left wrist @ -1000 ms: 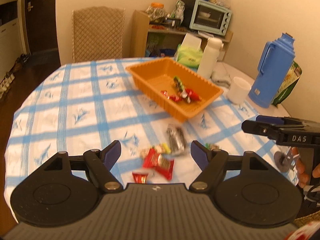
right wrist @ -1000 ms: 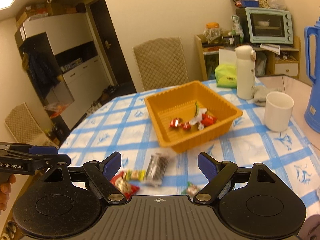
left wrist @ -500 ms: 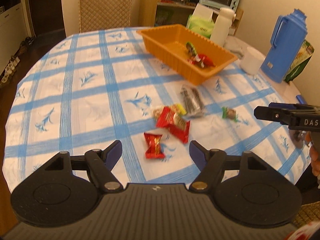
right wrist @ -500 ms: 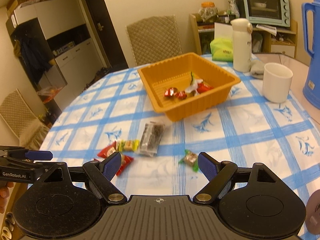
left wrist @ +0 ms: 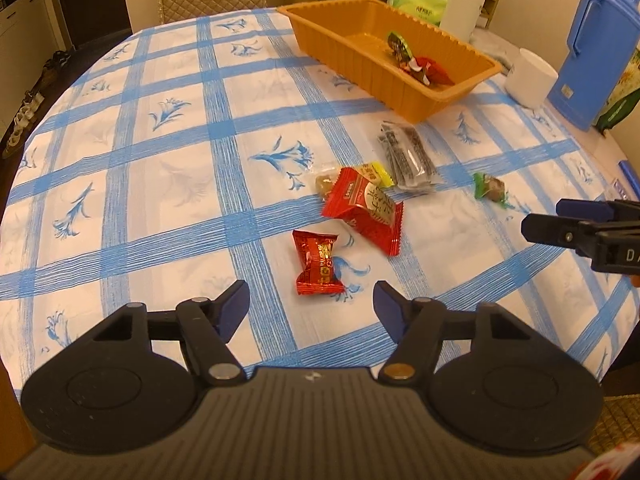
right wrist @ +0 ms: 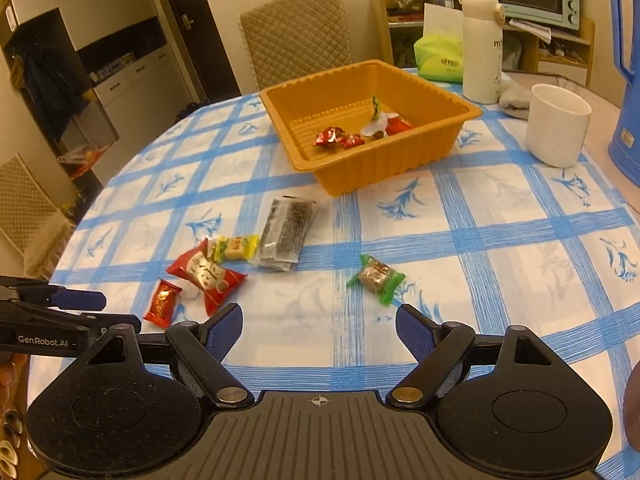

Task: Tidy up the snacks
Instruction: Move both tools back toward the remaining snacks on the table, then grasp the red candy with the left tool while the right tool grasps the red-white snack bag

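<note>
In the left wrist view the left gripper (left wrist: 311,304) sits at the bottom centre, its jaws closing with nothing between them; a small red candy (left wrist: 318,263) lies just above, on the checked tablecloth (left wrist: 160,184). The right gripper (right wrist: 319,326) stands wide and empty below a green candy (right wrist: 377,275). The orange tray (right wrist: 384,168), upper centre, holds several sweets.

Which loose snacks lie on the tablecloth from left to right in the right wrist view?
small red candy → large red packet → yellow candy → dark clear-wrapped bar → green-wrapped candy
</note>
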`<act>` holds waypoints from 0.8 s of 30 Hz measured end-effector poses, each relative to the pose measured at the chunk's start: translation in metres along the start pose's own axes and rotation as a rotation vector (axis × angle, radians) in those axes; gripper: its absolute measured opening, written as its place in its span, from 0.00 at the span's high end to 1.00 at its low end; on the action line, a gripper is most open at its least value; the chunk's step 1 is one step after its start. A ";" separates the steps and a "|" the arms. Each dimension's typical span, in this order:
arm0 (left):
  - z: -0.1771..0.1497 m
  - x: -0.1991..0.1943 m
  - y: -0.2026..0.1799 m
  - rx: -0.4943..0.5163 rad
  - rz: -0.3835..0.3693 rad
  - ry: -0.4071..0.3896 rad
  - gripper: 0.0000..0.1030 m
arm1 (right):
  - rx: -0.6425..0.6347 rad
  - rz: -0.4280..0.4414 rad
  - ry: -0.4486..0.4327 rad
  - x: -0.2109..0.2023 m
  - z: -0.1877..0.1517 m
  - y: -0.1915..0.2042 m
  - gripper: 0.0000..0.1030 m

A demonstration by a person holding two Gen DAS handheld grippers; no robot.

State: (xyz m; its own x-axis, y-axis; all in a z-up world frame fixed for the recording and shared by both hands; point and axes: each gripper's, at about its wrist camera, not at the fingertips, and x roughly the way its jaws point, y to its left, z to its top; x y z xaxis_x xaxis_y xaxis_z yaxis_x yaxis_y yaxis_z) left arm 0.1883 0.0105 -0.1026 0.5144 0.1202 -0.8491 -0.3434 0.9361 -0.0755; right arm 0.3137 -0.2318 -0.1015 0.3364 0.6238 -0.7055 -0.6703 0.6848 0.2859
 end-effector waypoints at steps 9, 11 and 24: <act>0.009 0.018 -0.003 0.020 -0.001 0.012 0.37 | 0.015 -0.023 0.013 0.006 0.002 -0.008 0.19; 0.011 0.021 -0.003 0.024 0.000 0.013 0.38 | 0.019 -0.026 0.015 0.008 0.003 -0.010 0.19; 0.016 0.041 0.004 0.027 -0.013 0.030 0.53 | 0.044 -0.048 0.018 0.015 0.009 -0.017 0.19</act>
State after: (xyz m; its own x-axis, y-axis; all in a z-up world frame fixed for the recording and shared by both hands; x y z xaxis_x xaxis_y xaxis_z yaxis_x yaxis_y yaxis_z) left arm 0.2211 0.0243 -0.1293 0.4943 0.0981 -0.8637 -0.3155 0.9461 -0.0731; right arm 0.3356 -0.2306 -0.1107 0.3554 0.5834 -0.7303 -0.6237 0.7300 0.2796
